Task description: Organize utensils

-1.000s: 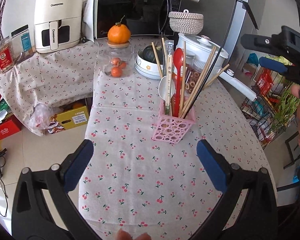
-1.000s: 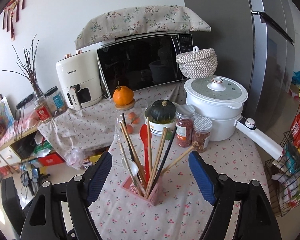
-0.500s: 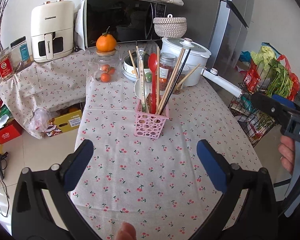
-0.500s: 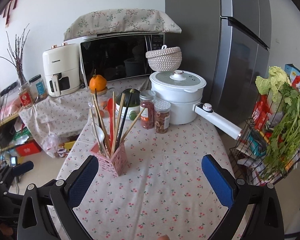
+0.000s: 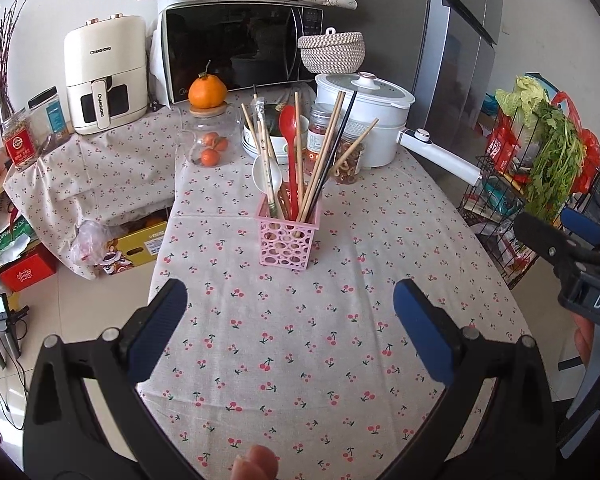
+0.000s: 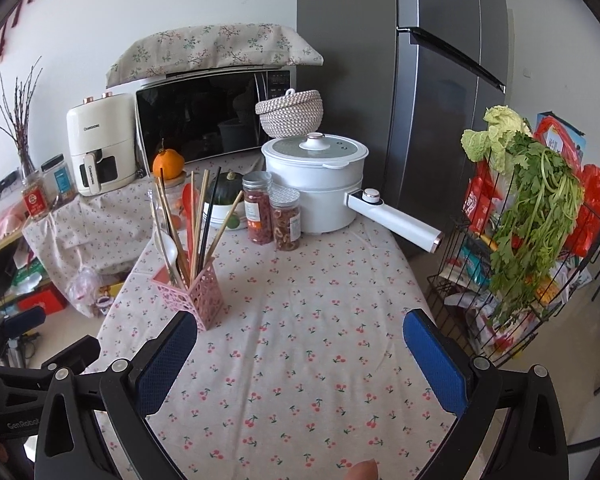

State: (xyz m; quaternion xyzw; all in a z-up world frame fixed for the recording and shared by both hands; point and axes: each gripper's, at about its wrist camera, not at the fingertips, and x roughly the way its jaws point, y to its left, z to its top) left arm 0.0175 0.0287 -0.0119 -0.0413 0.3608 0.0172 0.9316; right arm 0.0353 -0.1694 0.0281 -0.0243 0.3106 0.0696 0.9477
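1. The pink basket (image 5: 287, 240) stands on the table (image 5: 340, 340), ahead of the left gripper (image 5: 290, 320) and ahead-left of the right gripper (image 6: 300, 356), so the left looks nearer.
2. Chopsticks (image 5: 328, 152) and spoons (image 5: 290, 140) stand upright in it, fanning outward.
3. Both grippers gape wide, holding nothing.
4. Compared with a second earlier, the basket sits farther from both grippers.
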